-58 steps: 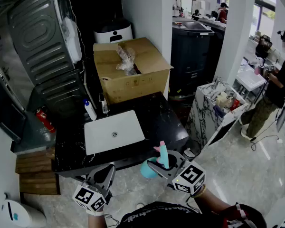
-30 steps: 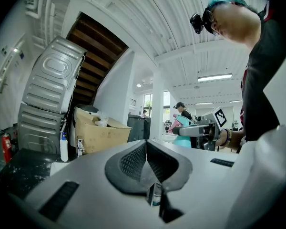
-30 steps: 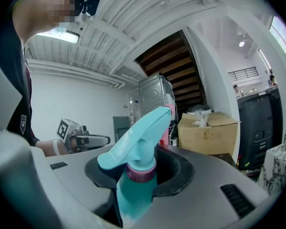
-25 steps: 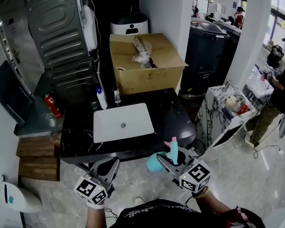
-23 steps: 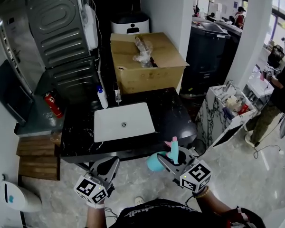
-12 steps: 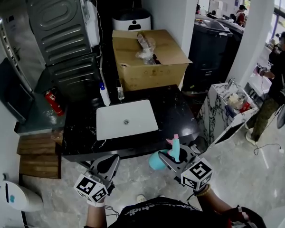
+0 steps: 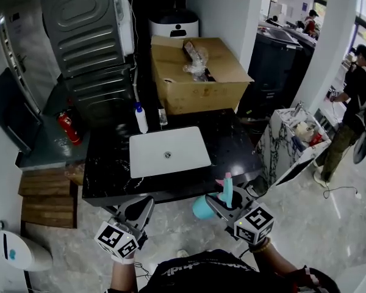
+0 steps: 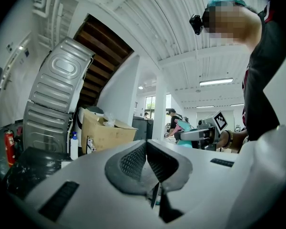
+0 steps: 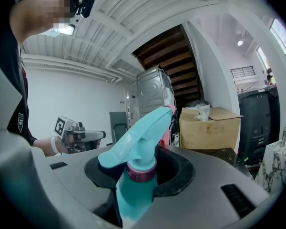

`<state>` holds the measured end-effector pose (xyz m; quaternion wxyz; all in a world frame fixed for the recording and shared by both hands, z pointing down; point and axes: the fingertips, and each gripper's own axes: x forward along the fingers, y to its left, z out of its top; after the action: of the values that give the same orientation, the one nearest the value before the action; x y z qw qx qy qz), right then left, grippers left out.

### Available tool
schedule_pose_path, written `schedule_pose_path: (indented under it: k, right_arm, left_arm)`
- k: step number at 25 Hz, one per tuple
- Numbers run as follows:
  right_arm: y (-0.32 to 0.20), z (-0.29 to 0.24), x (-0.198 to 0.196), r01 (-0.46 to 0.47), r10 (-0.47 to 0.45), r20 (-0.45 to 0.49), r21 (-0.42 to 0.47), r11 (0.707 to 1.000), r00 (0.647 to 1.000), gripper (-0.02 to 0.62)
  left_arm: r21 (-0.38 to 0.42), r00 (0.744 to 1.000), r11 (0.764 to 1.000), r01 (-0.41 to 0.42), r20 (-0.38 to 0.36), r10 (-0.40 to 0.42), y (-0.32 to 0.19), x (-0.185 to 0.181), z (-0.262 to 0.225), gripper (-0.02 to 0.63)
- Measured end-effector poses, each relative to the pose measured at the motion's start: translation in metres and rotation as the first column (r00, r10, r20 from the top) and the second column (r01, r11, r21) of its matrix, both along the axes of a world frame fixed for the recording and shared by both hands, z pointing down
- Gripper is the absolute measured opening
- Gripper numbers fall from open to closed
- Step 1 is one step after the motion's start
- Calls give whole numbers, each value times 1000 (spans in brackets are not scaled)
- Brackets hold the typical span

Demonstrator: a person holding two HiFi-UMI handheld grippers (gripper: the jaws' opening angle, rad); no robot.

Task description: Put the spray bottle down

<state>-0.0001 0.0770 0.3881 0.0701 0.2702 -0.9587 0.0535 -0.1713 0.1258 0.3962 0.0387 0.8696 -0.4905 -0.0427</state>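
Note:
A teal spray bottle [image 7: 223, 192] with a pink nozzle tip stands upright in my right gripper [image 7: 227, 201], which is shut on its neck just below the trigger head. In the right gripper view the bottle [image 9: 139, 147] fills the gap between the jaws. It hangs over the floor just in front of the black counter [image 7: 229, 148], which holds a white sink basin [image 7: 169, 152]. My left gripper [image 7: 138, 211] hovers low at the counter's front left. In its own view its pads [image 8: 133, 160] meet with nothing between them.
On the counter's far edge are a white bottle [image 7: 141, 118] and a small pump bottle. Behind it stand a cardboard box [image 7: 198, 72] and a grey metal appliance [image 7: 88, 41]. A marble cart [image 7: 288, 140] and a person [image 7: 355, 96] are at the right.
Both grippers have come a little closer to the counter's front edge, with the bottle still in the right one. The person at the right has turned and stepped closer.

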Motion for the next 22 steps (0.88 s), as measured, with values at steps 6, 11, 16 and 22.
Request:
schedule_pose_path:
  k: [6, 11, 16, 22]
  right_arm:
    - [9, 3, -14, -13, 13, -14, -7, 1000, 1000, 178]
    - [7, 2, -13, -29, 29, -28, 12, 1000, 999, 178]
    - [-4, 9, -8, -39, 39, -36, 3, 999, 999, 178]
    - [-37, 11, -4, -61, 61, -16, -5, 998, 998, 179]
  left_arm:
    - [-6, 1000, 1000, -11, -10, 11, 6, -15, 9, 17]
    - [-2, 1000, 1000, -7, -30, 7, 1, -20, 11, 17]
    - [-11, 999, 1000, -17, -48, 17, -11, -18, 19, 17]
    - [-19, 998, 999, -26, -55, 25, -44, -18, 14, 17]
